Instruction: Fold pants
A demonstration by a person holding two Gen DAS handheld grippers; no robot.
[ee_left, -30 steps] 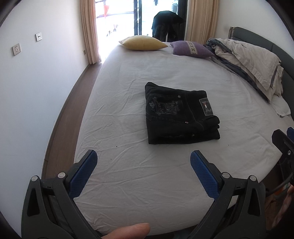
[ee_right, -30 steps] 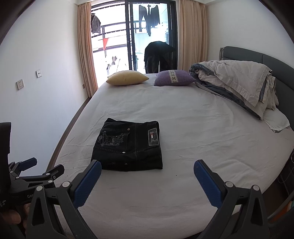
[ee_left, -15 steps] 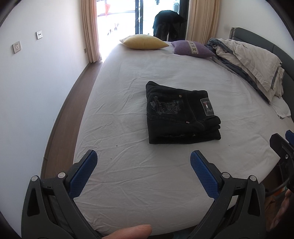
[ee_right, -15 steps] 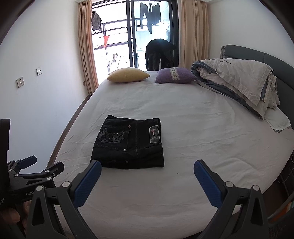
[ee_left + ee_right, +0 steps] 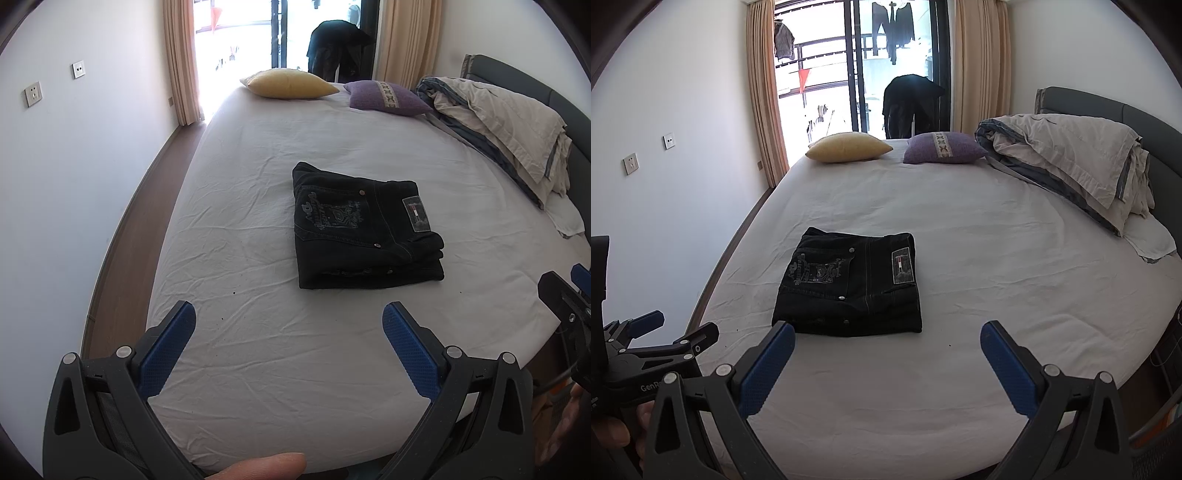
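Note:
Black jeans [image 5: 364, 229] lie folded into a compact rectangle on the white bed sheet [image 5: 258, 350], back pocket embroidery and a waistband patch facing up. In the right wrist view the same jeans [image 5: 849, 284] sit left of centre. My left gripper [image 5: 288, 325] hovers open over the near part of the bed, short of the jeans, holding nothing. My right gripper [image 5: 886, 343] is open too, just in front of the jeans' near edge, empty. Each gripper shows at the edge of the other's view. A fingertip [image 5: 258, 465] shows at the bottom.
A yellow pillow [image 5: 849, 147] and a purple pillow [image 5: 943, 147] lie at the far end. A crumpled duvet [image 5: 1067, 162] is heaped along the grey headboard [image 5: 1108, 110] on the right. A person [image 5: 910, 103] bends at the balcony door. A wall and wooden floor [image 5: 129, 229] run along the left.
Both views have pulled back and tilted up slightly; the jeans sit a little lower in the frames. The jeans have not moved, and both grippers stay open.

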